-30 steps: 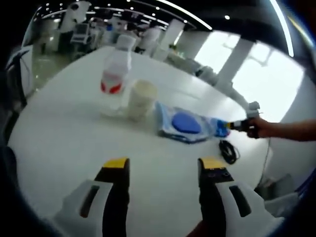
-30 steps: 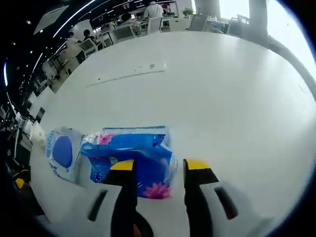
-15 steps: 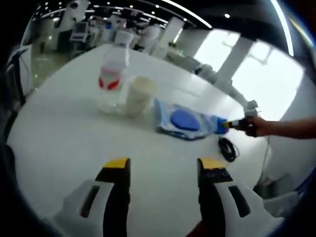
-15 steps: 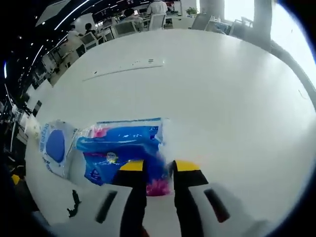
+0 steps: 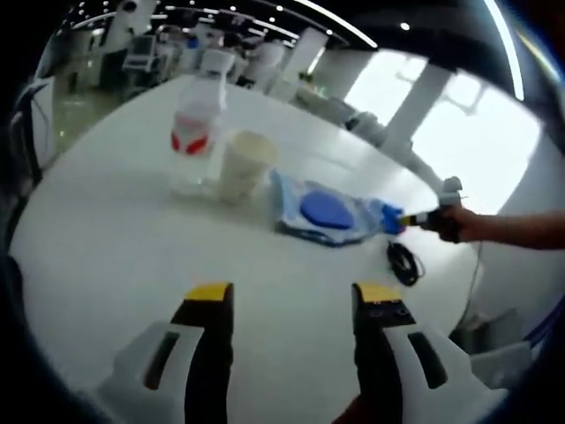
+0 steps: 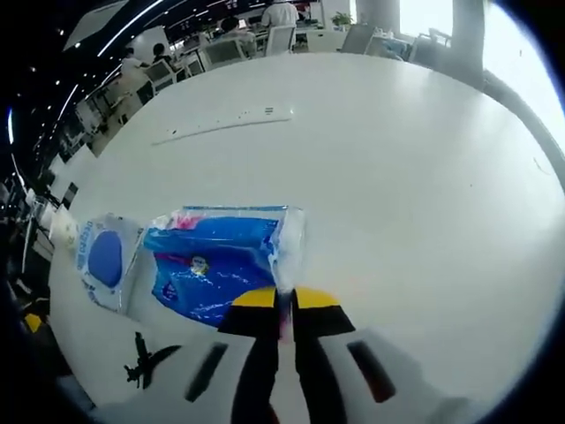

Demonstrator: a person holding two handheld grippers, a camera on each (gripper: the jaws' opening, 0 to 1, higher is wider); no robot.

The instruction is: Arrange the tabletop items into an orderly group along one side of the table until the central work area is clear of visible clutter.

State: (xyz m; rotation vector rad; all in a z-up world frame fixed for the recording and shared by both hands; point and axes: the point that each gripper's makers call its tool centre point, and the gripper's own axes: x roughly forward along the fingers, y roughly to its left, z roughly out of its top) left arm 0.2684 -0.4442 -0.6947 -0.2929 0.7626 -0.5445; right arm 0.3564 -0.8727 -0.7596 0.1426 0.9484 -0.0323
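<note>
In the right gripper view my right gripper [image 6: 283, 305] is shut on the near edge of a blue tissue pack [image 6: 212, 261] with a pink flower print, which lies on the white table [image 6: 397, 177]. Left of the pack lies a wipes packet [image 6: 104, 258] with a round blue lid. The left gripper view has my left gripper [image 5: 294, 296] open above bare tabletop with nothing between its jaws. Beyond it stand a clear bottle [image 5: 194, 132] with a red label and a cream cup [image 5: 243, 163], then the wipes packet [image 5: 322, 210]. The right gripper [image 5: 422, 221] comes in from the right, held by a hand [image 5: 463, 225].
A black cable [image 5: 402, 262] lies near the table's edge by the wipes packet, and a black piece [image 6: 141, 362] shows near my right gripper. Chairs, desks and people fill the room beyond the far side of the table [image 6: 265, 22].
My right gripper's jaws have gone from open around the tissue pack's end to shut on it. The left gripper has stayed open and nearly still.
</note>
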